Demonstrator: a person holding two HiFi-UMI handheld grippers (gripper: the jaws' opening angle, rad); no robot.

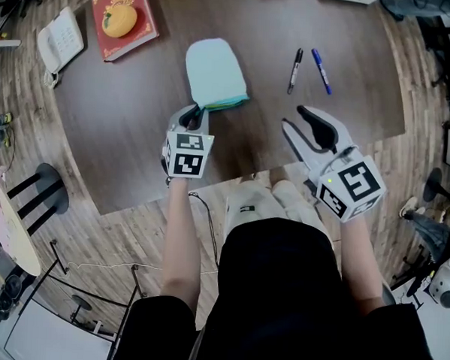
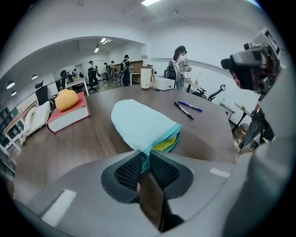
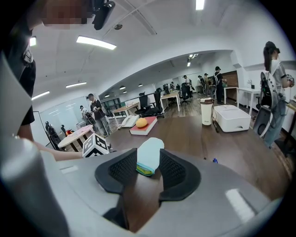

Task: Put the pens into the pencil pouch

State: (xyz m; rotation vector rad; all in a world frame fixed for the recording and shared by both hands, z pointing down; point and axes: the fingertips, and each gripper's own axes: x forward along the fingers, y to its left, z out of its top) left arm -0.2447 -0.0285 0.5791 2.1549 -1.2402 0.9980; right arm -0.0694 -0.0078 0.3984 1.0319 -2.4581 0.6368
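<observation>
A pale blue pencil pouch lies on the dark wooden table, its open mouth with teal rim and yellow lining turned toward me. My left gripper sits at the pouch's near corner. In the left gripper view its pads pinch the teal rim of the pouch. A black pen and a blue pen lie side by side on the table, far right of the pouch. My right gripper hovers open near the table's front edge, short of the pens, with nothing between its fingers.
A red book with an orange fruit on it and a white telephone lie at the table's far left. A thermos and a white box stand farther back. The table's front edge runs just before my legs.
</observation>
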